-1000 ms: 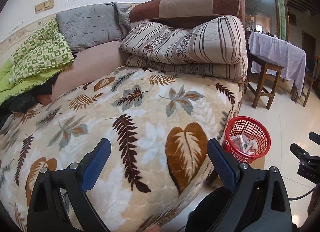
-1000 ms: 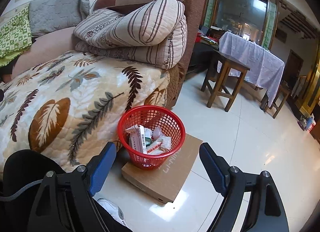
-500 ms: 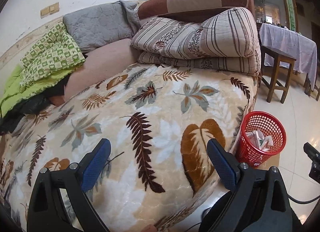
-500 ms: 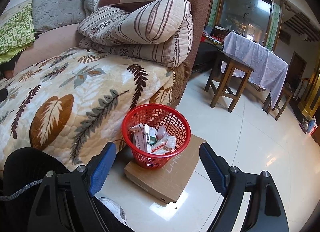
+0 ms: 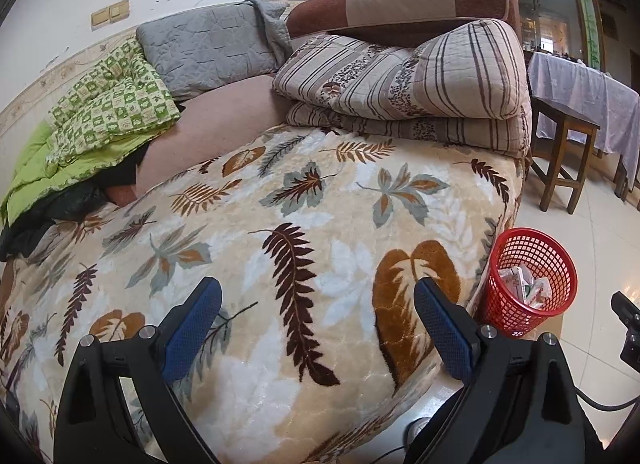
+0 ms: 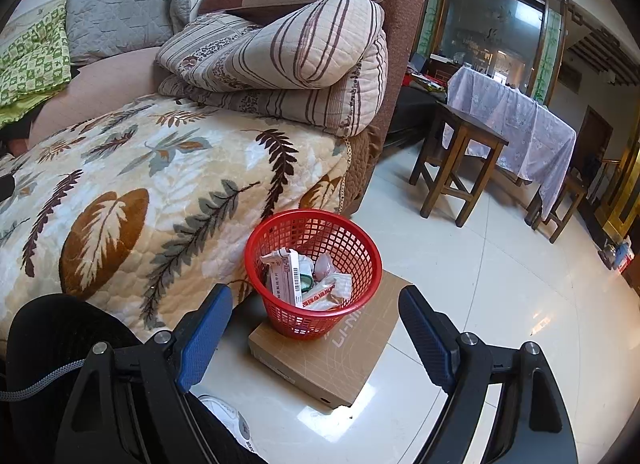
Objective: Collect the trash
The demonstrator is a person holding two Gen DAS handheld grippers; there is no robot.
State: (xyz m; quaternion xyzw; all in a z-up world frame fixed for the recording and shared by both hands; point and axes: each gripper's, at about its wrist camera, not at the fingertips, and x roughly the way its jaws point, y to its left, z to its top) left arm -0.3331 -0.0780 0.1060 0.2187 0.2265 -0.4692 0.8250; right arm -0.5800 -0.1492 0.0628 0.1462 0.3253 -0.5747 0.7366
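A red mesh basket (image 6: 314, 272) stands on a flat cardboard box (image 6: 332, 348) on the floor beside the sofa. It holds several pieces of trash, among them a white carton (image 6: 286, 278) and wrappers. My right gripper (image 6: 316, 338) is open and empty, just in front of and above the basket. The basket also shows in the left wrist view (image 5: 530, 280), at the right. My left gripper (image 5: 318, 322) is open and empty over the leaf-patterned blanket (image 5: 280, 248) on the sofa.
Folded striped quilts (image 5: 404, 88), a grey quilt (image 5: 212, 48) and a green quilt (image 5: 108, 108) lie on the sofa. A wooden stool (image 6: 456, 168) and a cloth-covered table (image 6: 516, 124) stand on the tiled floor to the right. A white shoe (image 6: 226, 416) is below.
The left gripper has swung left and closer over the blanket, so the basket sits farther right in its view. The right gripper has shifted slightly. Both stay open.
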